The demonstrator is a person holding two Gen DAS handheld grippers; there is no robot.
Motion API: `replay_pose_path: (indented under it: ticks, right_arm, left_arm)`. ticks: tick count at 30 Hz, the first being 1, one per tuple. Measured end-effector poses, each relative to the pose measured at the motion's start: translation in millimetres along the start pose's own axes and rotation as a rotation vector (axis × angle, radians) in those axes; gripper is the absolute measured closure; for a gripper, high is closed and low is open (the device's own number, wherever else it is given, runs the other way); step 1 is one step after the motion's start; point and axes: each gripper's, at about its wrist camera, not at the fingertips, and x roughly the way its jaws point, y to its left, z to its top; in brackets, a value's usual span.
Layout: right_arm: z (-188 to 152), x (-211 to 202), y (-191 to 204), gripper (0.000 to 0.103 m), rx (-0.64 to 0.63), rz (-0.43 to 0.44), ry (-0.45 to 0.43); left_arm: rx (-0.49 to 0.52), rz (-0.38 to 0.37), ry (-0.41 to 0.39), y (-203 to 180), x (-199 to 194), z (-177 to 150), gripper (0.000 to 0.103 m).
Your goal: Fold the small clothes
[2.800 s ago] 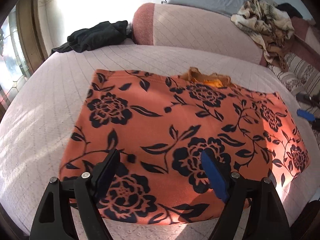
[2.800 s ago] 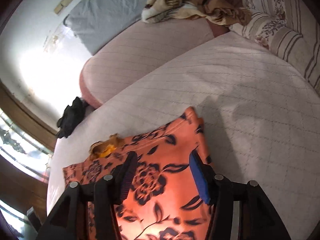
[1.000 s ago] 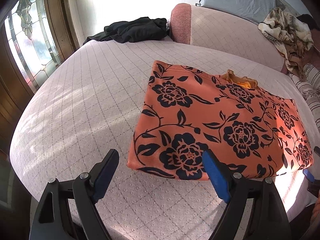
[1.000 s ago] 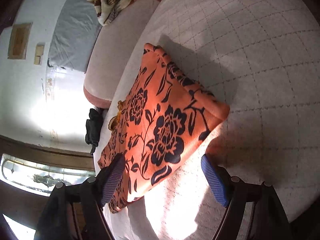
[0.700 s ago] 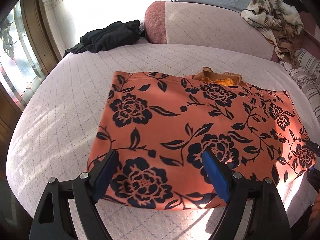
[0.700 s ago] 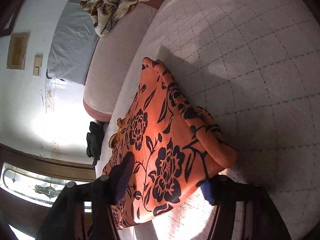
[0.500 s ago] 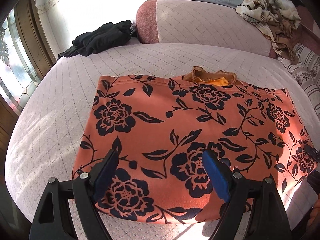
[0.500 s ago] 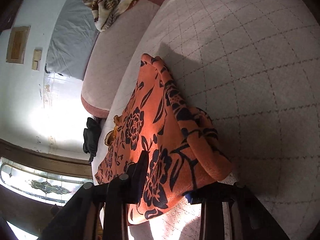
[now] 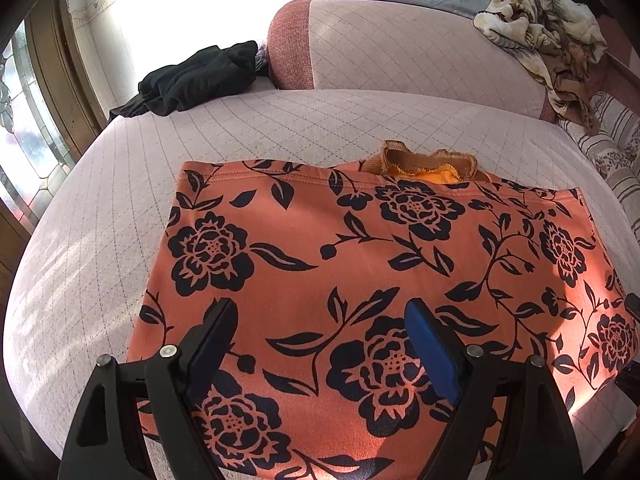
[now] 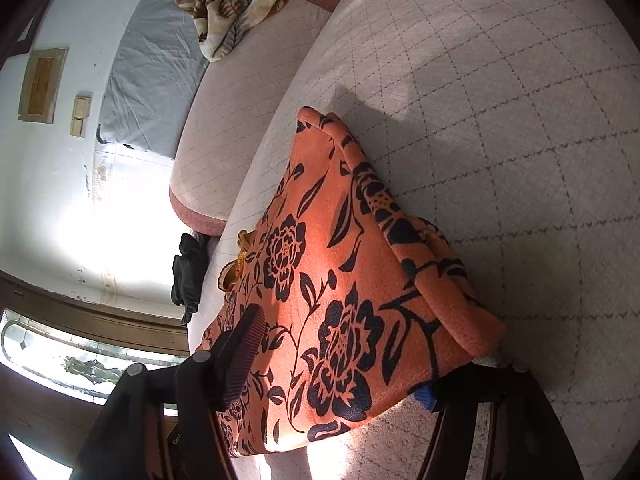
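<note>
Cloth [image 9: 360, 264] lay flat on the bed [image 9: 100, 208], long axis crosswise. Left gripper [image 9: 316, 344] hovered released above its near edge; right gripper [image 10: 340, 364], jaws just reopening, straddled the right corner, nearer.

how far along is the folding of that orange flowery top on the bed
Partly done: the orange black-flowered garment lies folded into a flat rectangle on the quilted bed. In hand: the right gripper, jaws just reopening, straddles its corner without pinching; the left gripper hovers open. Left: probably another fold; the crumpled black garment remains unfolded.
</note>
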Motion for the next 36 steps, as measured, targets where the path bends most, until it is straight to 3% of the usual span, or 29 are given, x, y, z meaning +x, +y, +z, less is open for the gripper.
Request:
replay_pose_path:
  ticks: [5, 12, 15, 20, 23, 24, 26, 28, 36]
  right_arm:
    - [1, 4, -1, 0.035, -0.009, -0.025, -0.002]
    - [2, 5, 2, 0.035, -0.026, -0.037, 0.002]
    - [1, 6, 3, 0.035, -0.035, -0.047, 0.004]
    - [3, 5, 5, 0.035, -0.041, -0.062, 0.007]
    - [3, 6, 6, 0.035, -0.038, -0.066, 0.006]
    - [3, 6, 7, 0.035, -0.043, -0.069, 0.005]
    - [2, 8, 7, 0.034, -0.048, -0.075, 0.004]
    - [2, 8, 9, 0.035, -0.059, -0.075, -0.001]
    - [3, 9, 11, 0.036, -0.062, -0.103, -0.007]
  left_arm:
    - [0.038, 0.031, 0.083, -9, 30, -3, 0.017]
    - [0.029, 0.019, 0.028, -8, 15, 3, 0.017]
    - [0.034, 0.036, 0.093, -8, 39, -2, 0.016]
    - [0.016, 0.017, 0.068, -2, 25, 0, 0.013]
    - [0.010, 0.029, 0.004, 2, 11, -1, 0.013]
    - [0.016, 0.032, 0.006, 1, 14, -3, 0.013]
    - [0.053, 0.034, 0.089, -5, 38, -11, 0.012]
    - [0.053, 0.044, 0.046, -4, 34, -11, 0.008]
    - [0.039, 0.034, 0.072, -1, 31, -5, 0.009]
